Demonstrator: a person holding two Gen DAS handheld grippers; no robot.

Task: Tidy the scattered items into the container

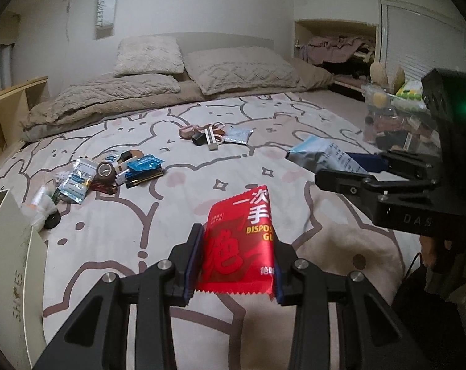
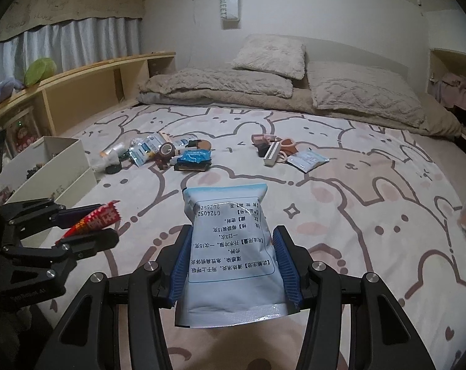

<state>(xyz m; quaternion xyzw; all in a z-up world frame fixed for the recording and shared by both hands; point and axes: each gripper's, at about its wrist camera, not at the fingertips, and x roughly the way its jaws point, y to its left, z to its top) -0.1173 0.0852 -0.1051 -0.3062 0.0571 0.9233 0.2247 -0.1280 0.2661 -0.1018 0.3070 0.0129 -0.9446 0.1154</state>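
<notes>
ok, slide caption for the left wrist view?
Left claw grips a red packet above the bed, clutter behind.

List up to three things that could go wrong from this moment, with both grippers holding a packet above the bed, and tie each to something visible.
1. The left gripper pinches the red disposable-glove packet by its edges; the slick film might slip out.
2. The right gripper holds the pale blue medicine sachet the same way, so it could buckle and drop.
3. Both grippers sit close together; heading to the white box at once, they may collide.
</notes>
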